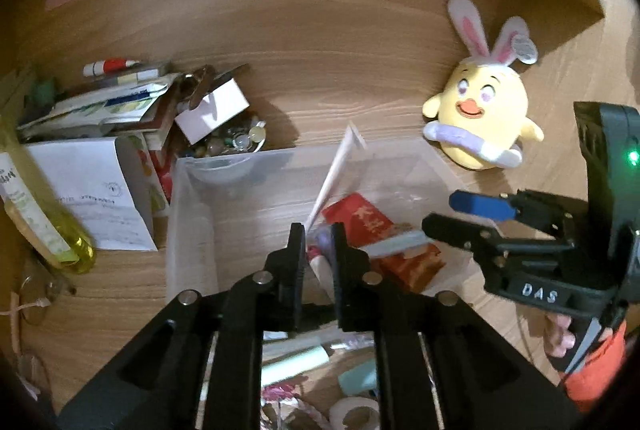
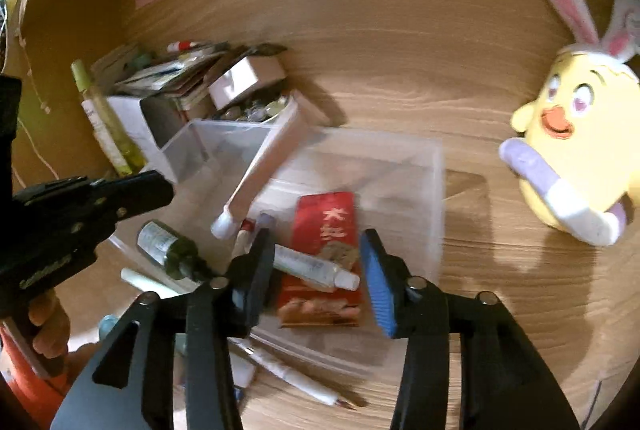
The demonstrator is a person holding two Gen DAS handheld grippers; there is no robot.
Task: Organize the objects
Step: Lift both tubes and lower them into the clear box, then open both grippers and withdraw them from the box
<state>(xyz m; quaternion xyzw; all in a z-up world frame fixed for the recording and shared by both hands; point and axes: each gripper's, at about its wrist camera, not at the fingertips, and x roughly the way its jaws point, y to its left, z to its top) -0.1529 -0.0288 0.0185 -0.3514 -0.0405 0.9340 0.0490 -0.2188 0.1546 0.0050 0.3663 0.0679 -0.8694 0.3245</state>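
A clear plastic bin (image 1: 192,197) (image 2: 436,189) sits on the wooden desk. It holds a red packet (image 1: 360,218) (image 2: 328,226), a white tube (image 2: 316,268) and a long white stick (image 2: 264,165) leaning on its rim. My left gripper (image 1: 318,242) hangs over the bin, jaws close together with a small gap; a white item shows between them, grip unclear. My right gripper (image 2: 316,270) is open above the tube and red packet; it also shows in the left wrist view (image 1: 460,209). A dark green bottle (image 2: 176,254) lies at the bin's left edge.
A yellow chick plush with bunny ears (image 1: 484,109) (image 2: 576,141) lies right of the bin. A cluttered pile of boxes, papers and a bowl of beads (image 1: 236,141) stands left of it, with a yellow bottle (image 1: 48,226). Pens (image 2: 296,378) and tape (image 1: 356,410) lie near the front.
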